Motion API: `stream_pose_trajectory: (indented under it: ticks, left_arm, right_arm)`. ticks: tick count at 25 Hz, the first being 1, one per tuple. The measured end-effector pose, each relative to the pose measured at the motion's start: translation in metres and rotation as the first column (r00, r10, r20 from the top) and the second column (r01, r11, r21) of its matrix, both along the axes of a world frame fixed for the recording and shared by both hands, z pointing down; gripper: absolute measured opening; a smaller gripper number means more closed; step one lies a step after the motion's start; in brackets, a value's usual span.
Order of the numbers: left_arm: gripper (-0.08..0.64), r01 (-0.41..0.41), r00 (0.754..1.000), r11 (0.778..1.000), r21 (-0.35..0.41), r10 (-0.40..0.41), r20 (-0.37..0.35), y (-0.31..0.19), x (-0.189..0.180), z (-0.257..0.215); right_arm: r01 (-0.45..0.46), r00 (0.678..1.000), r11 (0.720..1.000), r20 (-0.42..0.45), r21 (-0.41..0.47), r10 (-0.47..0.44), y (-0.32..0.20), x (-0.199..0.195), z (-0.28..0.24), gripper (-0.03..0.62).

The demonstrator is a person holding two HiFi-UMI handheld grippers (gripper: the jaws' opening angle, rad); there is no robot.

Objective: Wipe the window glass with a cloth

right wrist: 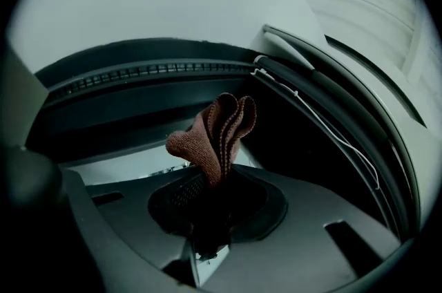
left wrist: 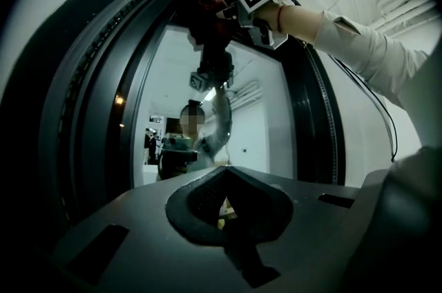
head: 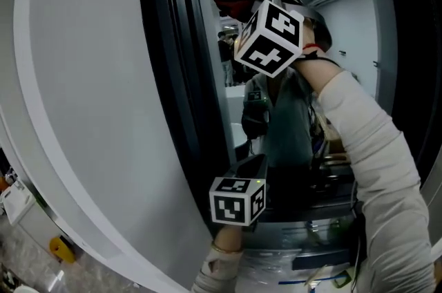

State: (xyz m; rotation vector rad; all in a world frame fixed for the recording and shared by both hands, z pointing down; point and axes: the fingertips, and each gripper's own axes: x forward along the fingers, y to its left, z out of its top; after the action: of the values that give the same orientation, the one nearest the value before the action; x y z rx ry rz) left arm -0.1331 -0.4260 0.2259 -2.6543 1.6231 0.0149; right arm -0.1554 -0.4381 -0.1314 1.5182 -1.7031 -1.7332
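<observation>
My left hand-held gripper (left wrist: 224, 203) hangs at 6 o'clock of the window glass (left wrist: 266, 126). Its jaws are pressed together and nothing is between them. At 12 o'clock, close to the black frame (right wrist: 138, 88), my right hand-held gripper (right wrist: 210, 198) is clamped on the folded red-brown cloth (right wrist: 219, 129), which stands up above the jaws. I think the risk is here: only the lower part is pinched, so a hard drag may pull the cloth out, or the bare jaws may scrape the glass.
</observation>
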Motion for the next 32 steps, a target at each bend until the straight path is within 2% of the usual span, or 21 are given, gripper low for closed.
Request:
stream_pose_trajectory:
  ticks: [5, 10, 22, 32]
  left_arm:
    - [0.005, 0.009, 1.000, 1.000, -0.006, -0.009, 0.008, 0.001, -0.002, 0.003]
    - [0.005, 0.009, 1.000, 1.000, -0.003, -0.009, 0.015, 0.006, -0.003, 0.005]
    - [0.005, 0.017, 1.000, 1.000, -0.024, -0.017, 0.004, 0.021, -0.003, 0.024]
    - [0.005, 0.021, 1.000, 0.997, -0.070, -0.022, -0.018, 0.030, 0.000, 0.050]
  right_arm:
    - [-0.030, 1.000, 0.999, -0.001, -0.021, 0.030, -0.006, -0.006, -0.001, 0.054]
    - [-0.003, 1.000, 0.999, 0.006, -0.050, 0.003, -0.003, -0.009, 0.008, 0.054]
    - [0.029, 0.999, 0.986, -0.036, -0.166, -0.035, -0.007, -0.014, 0.095, 0.054]
    - [0.057, 0.997, 0.959, -0.036, -0.279, -0.070, -0.012, -0.010, 0.171, 0.054]
